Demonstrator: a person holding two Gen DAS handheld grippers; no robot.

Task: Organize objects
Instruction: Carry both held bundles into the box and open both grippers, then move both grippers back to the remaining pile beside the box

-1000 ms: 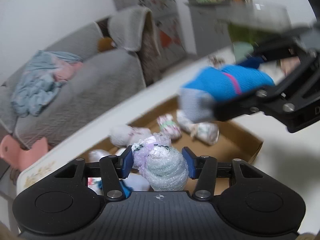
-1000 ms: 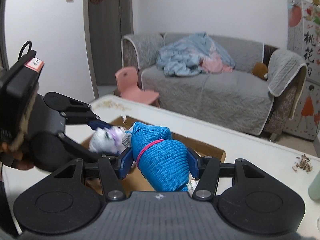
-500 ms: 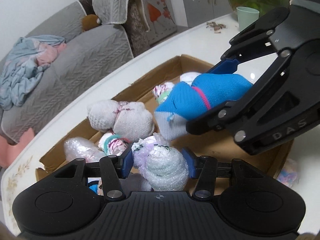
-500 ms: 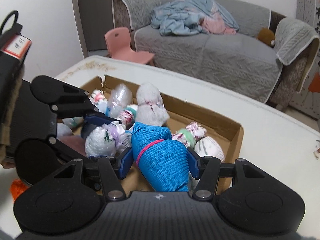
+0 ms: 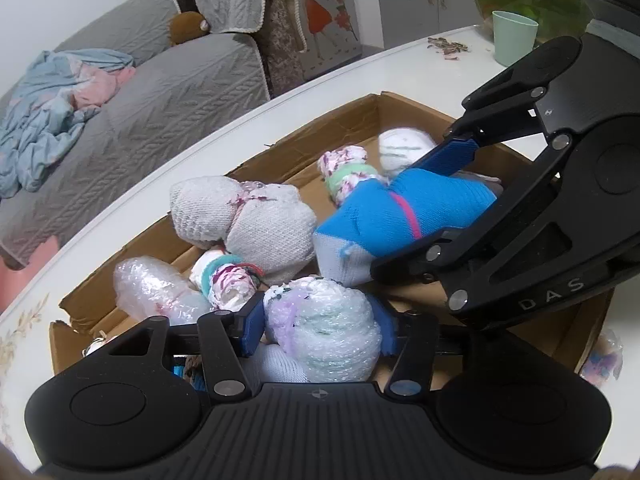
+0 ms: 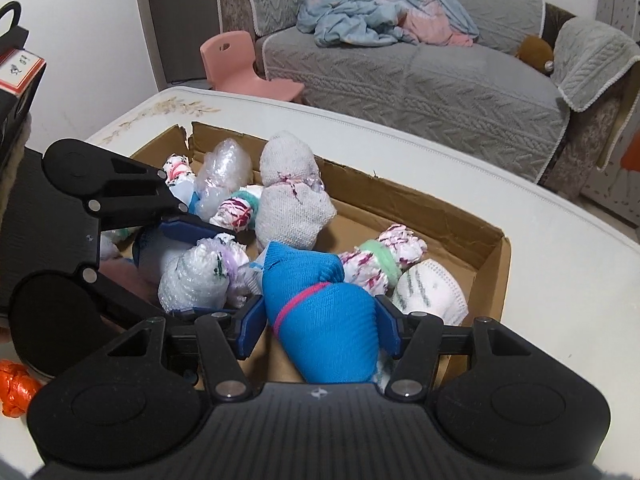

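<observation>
My own gripper bodies hide the cardboard box's [image 6: 494, 260] near wall and items beneath; the orange bundle [image 6: 14, 386] at the table's near-left edge is cut off.

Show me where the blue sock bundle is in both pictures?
Left wrist view: blue sock bundle right of centre, in the other claw, above the cardboard box.
Right wrist view: bundle bottom centre.
Shared landmark: grey knitted bundle.
</observation>
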